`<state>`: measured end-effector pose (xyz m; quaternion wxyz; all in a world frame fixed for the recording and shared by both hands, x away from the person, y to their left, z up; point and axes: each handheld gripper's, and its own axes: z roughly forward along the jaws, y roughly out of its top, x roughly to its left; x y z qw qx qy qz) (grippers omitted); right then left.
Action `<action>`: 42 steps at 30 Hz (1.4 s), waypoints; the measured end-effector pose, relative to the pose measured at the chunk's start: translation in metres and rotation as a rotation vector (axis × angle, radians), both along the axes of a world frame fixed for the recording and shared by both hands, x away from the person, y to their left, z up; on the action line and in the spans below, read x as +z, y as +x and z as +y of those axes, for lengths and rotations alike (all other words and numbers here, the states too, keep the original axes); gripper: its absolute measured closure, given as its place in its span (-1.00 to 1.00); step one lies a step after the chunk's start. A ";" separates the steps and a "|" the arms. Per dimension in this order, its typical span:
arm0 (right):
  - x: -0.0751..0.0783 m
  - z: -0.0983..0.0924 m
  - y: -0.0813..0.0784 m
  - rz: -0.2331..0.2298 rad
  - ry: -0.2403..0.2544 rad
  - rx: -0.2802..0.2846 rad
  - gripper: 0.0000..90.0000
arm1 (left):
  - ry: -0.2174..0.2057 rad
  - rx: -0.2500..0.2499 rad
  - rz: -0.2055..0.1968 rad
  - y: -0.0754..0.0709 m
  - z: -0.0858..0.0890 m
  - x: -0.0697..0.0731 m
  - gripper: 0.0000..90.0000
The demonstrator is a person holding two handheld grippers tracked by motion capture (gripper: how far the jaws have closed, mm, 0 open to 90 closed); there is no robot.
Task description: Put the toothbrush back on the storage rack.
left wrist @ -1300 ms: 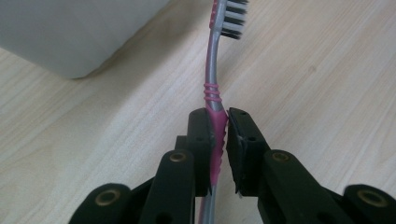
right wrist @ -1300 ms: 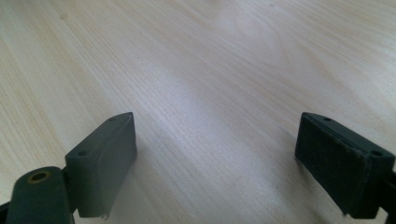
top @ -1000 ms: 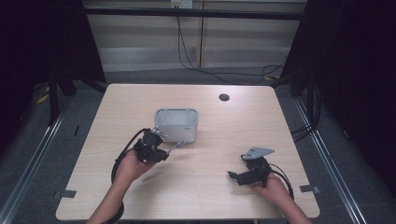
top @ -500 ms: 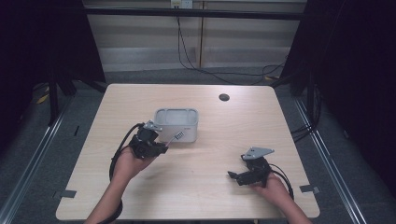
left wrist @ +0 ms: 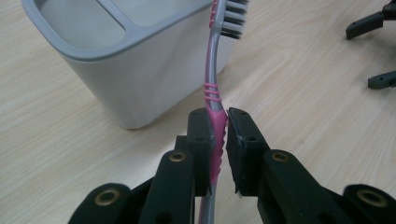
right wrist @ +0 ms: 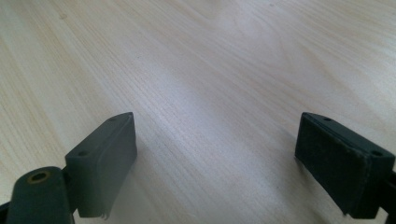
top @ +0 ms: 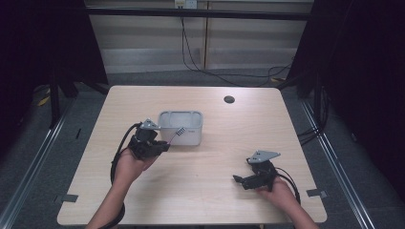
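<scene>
Tongs in the person's right hand point(top: 279, 193) rest low near the worktop's point(top: 215, 200) front edge, the right tongs point(right wrist: 215, 158) spread wide over bare wood. Farther in, the left hand point(top: 129, 164) angles forward, its left tongs point(left wrist: 218, 140) clamped on a pink-and-grey toothbrush point(left wrist: 214, 84), bristles just beside the grey two-compartment holder point(top: 181, 126) at mid-worktop.

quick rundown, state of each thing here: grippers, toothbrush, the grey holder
left gripper: shut on the toothbrush handle
right gripper: open, jaws wide apart, nothing between them, low over the table
toothbrush: clamped by its pink grip, bristle head up beside the holder's rim, not inside it
grey holder: upright on the table, open top, its compartments look empty
</scene>
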<state>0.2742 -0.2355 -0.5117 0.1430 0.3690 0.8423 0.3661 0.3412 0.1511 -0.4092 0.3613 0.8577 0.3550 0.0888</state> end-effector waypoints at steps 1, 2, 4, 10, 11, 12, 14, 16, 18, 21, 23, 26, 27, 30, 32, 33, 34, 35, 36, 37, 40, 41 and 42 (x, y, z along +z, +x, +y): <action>0.000 0.000 0.000 0.002 0.000 -0.001 -0.73 | -0.010 0.005 -0.002 0.000 0.000 0.000 0.78; 0.000 0.000 0.000 0.000 0.000 0.000 -0.73 | -0.013 0.007 -0.009 0.000 0.001 0.001 0.78; 0.000 0.000 0.000 0.002 0.000 -0.001 -0.73 | -0.022 0.018 -0.017 -0.001 0.002 0.002 0.78; 0.000 0.000 0.000 0.001 0.000 0.000 -0.73 | -0.054 0.028 -0.037 -0.002 0.006 0.006 0.78; 0.000 0.000 0.000 0.000 0.000 0.000 -0.73 | -0.070 0.039 -0.045 -0.002 0.006 0.006 0.78; 0.000 0.000 0.000 0.002 0.000 0.001 -0.73 | -0.067 0.036 -0.043 -0.002 0.007 0.007 0.78; 0.000 0.000 0.000 0.002 0.000 -0.001 -0.73 | -0.078 0.046 -0.050 -0.002 0.008 0.008 0.78; 0.000 0.000 0.000 0.003 0.000 -0.001 -0.73 | -0.087 0.055 -0.056 -0.002 0.009 0.009 0.78; 0.000 0.000 0.000 0.003 0.000 0.000 -0.74 | -0.093 0.065 -0.064 -0.002 0.011 0.010 0.78; 0.000 0.000 0.000 0.003 -0.002 0.003 -0.74 | -0.098 0.080 -0.078 -0.002 0.013 0.011 0.78; 0.000 0.000 0.000 0.003 -0.001 0.004 -0.74 | -0.108 0.092 -0.088 -0.001 0.015 0.012 0.78; 0.000 0.000 0.000 0.005 -0.001 0.002 -0.74 | -0.110 0.105 -0.101 0.000 0.017 0.015 0.78; 0.000 0.000 0.000 0.005 -0.002 0.003 -0.74 | -0.122 0.119 -0.104 0.000 0.017 0.015 0.78; 0.000 0.000 0.000 0.005 -0.002 0.003 -0.74 | -0.122 0.127 -0.123 0.000 0.018 0.018 0.78; 0.000 0.000 0.000 0.005 -0.001 0.002 -0.74 | -0.130 0.132 -0.131 0.001 0.018 0.020 0.78; 0.000 0.000 0.000 0.005 -0.001 0.002 -0.74 | -0.130 0.132 -0.131 0.001 0.018 0.020 0.78; 0.000 0.000 0.000 0.005 -0.002 0.003 -0.74 | -0.133 0.136 -0.136 0.002 0.018 0.021 0.78; 0.000 0.000 0.000 0.003 -0.001 0.003 -0.74 | -0.139 0.139 -0.136 0.002 0.018 0.022 0.78; 0.000 0.000 0.000 0.005 -0.001 0.002 -0.74 | -0.142 0.141 -0.142 0.002 0.018 0.022 0.78; 0.000 0.000 0.000 0.005 -0.001 0.002 -0.74 | -0.145 0.147 -0.145 0.003 0.018 0.023 0.78; 0.000 0.000 0.000 0.003 -0.002 0.003 -0.74 | -0.162 0.162 -0.155 0.004 0.019 0.024 0.78; 0.000 0.000 0.000 0.005 -0.001 0.002 -0.74 | -0.168 0.164 -0.157 0.004 0.019 0.024 0.78; 0.000 0.000 0.000 0.005 -0.002 0.003 -0.74 | -0.163 0.167 -0.161 0.004 0.019 0.024 0.78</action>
